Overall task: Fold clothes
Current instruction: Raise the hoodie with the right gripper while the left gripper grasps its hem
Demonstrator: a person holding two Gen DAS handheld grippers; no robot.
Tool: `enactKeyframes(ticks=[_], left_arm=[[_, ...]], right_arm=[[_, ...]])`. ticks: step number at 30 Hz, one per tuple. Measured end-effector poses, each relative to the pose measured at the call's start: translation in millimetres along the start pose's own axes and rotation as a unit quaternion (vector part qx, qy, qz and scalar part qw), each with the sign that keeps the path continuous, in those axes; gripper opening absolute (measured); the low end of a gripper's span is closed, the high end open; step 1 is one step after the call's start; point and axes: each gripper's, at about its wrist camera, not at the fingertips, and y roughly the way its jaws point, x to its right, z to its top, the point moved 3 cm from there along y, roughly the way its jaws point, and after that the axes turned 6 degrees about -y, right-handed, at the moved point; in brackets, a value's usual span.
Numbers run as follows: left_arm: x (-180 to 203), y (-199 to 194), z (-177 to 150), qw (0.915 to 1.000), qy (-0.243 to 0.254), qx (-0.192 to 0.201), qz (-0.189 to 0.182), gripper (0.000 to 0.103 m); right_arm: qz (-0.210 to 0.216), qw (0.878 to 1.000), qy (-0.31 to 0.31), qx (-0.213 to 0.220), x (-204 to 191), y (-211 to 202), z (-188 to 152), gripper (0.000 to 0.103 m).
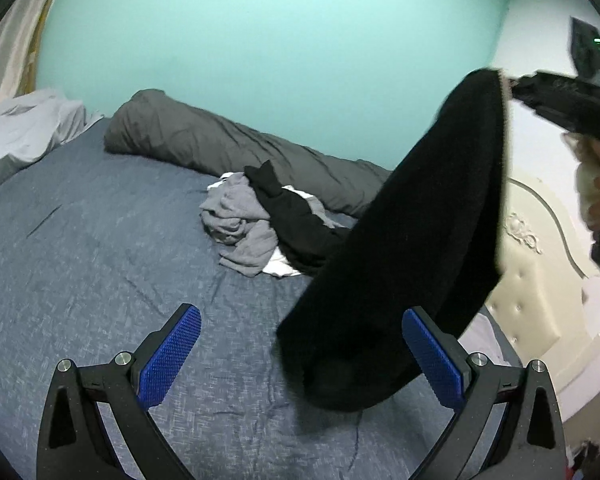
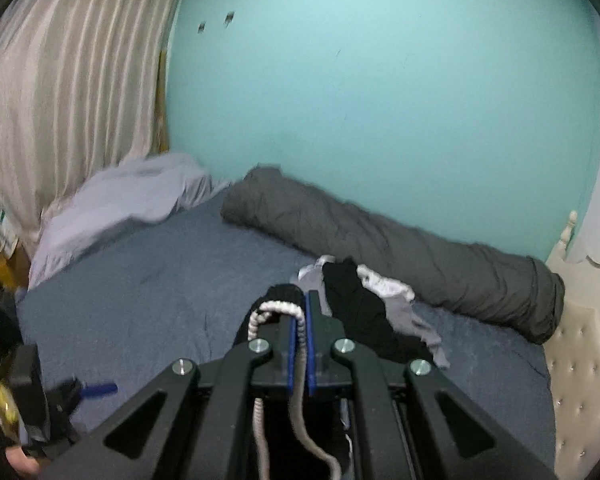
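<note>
The right gripper (image 2: 299, 320), clamping the black garment (image 1: 400, 260) by its drawstring edge, is dangling it lengthwise above the bed (image 1: 100, 260), its lower end hanging beside the gaping, empty left gripper (image 1: 300, 344).

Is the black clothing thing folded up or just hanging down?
Hanging, not folded. The black garment dangles from the shut right gripper, its lower end loose above the bed. The left gripper is open.

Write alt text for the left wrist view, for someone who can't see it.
A black garment hangs from the right hand-held gripper over a blue bed, between the left hand-held gripper's open blue pads. Behind lie a clothes pile and rolled grey duvet.
</note>
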Motion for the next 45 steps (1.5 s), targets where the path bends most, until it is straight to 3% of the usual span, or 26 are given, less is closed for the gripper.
enactKeyframes(ticks=[8,21,34,36,37,39,42,45], left_arm=[[24,23,-34,0.9987,0.019,-0.044,-0.018,0.103],[62,98,-82,0.9918,0.0,-0.117,-0.052,0.103],[89,128,-83,0.9924,-0.045,-0.112,-0.025,0.101],[88,134,-87,0.9923,-0.041,-0.116,-0.015,0.078],[85,135,-88,0.9924,-0.039,-0.116,-0.008,0.071],[79,138,-89,0.9926,-0.032,-0.117,0.003,0.041],[68,131,-87,0.9934,-0.015,-0.113,0.007,0.017],[54,116,-76,0.9948,-0.002,-0.101,0.018,0.004]], right_arm=[[0.004,0.998,0.035,-0.061,15,43,-56,0.004],[0.009,0.995,0.054,-0.088,36,76,-95,0.004],[0.011,0.994,0.033,-0.099,18,75,-98,0.004],[0.013,0.995,0.03,-0.099,14,72,-97,0.004],[0.013,0.994,0.032,-0.099,13,70,-97,0.004],[0.015,0.994,0.035,-0.099,13,66,-98,0.004],[0.015,0.994,0.036,-0.098,12,61,-100,0.004],[0.013,0.995,0.04,-0.093,16,53,-101,0.004]])
